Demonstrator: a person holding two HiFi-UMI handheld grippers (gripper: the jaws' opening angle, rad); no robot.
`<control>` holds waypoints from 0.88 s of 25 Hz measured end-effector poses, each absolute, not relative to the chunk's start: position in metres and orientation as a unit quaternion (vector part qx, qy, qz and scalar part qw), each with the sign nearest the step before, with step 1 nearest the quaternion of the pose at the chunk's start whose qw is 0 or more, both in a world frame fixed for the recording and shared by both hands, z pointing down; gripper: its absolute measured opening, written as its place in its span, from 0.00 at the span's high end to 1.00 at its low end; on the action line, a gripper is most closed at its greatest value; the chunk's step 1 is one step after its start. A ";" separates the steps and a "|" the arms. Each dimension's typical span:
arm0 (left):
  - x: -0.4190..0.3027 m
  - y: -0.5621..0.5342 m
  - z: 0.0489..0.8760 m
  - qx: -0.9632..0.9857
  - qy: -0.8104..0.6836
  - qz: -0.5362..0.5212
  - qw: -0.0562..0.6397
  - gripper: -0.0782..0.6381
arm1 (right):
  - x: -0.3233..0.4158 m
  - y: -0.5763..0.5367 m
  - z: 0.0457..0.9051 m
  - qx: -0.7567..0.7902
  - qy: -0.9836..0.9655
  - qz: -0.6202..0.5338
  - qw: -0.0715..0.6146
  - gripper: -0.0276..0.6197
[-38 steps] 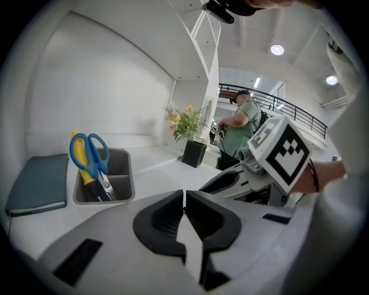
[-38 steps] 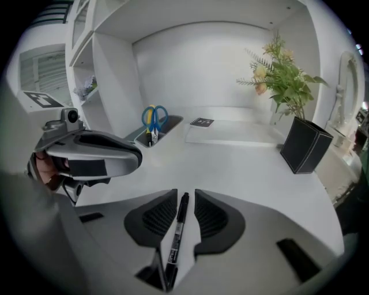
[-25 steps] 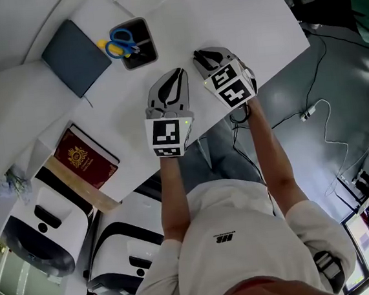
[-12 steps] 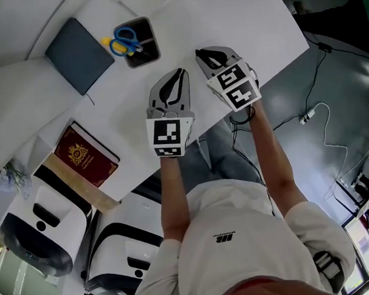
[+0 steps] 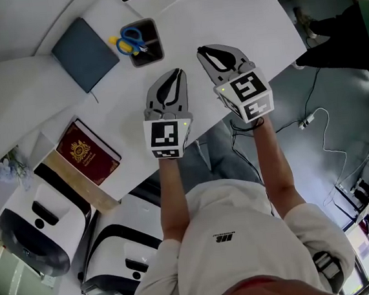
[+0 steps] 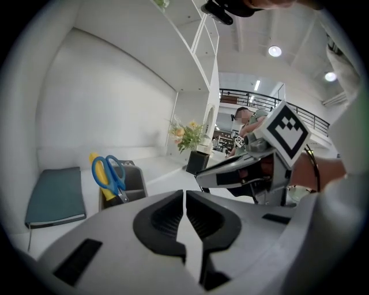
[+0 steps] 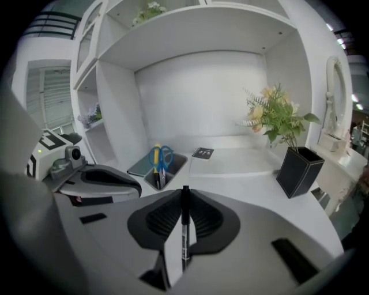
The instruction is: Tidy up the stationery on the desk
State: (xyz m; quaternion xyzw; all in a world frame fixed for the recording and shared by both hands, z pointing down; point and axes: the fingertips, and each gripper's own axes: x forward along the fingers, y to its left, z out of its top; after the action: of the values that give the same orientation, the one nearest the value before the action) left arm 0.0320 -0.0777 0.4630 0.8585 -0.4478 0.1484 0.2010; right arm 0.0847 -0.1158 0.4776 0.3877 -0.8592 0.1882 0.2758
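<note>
My right gripper (image 7: 185,193) is shut on a black pen (image 7: 185,227), which stands upright between the pads. The jaws have just been closing on it. In the head view this gripper (image 5: 209,49) hangs above the white desk (image 5: 250,20). Beside it, my left gripper (image 5: 176,74) is shut with nothing between its pads (image 6: 167,216). A black pen holder (image 5: 155,46) with blue-and-yellow scissors (image 5: 129,40) stands further back on the desk. The holder (image 7: 173,166) lies ahead and left of the pen in the right gripper view.
A dark blue notebook (image 5: 84,54) lies left of the holder. A red book (image 5: 86,152) rests on a lower surface at the left. A black plant pot (image 7: 302,170) stands at the right, and a small black booklet (image 7: 203,152) lies at the back. White shelves rise behind the desk.
My right gripper has lifted off the desk toward the camera with the pen. The left gripper has stayed nearly where it was.
</note>
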 end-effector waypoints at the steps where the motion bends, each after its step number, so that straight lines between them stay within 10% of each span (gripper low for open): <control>1: 0.030 -0.078 0.459 0.858 -0.451 0.146 0.199 0.89 | 0.083 -0.117 0.469 0.389 -0.863 0.187 0.262 0.91; 22: -0.040 -0.084 0.409 0.827 -0.522 0.116 0.173 0.89 | -0.003 -0.149 0.375 0.352 -0.920 0.117 0.129 0.91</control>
State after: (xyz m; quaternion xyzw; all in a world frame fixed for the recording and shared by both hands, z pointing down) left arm -0.0398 -0.0838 0.4094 0.8269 -0.5224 0.1160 0.1729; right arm -0.0031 -0.1489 0.3747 0.3518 -0.9197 0.1174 0.1290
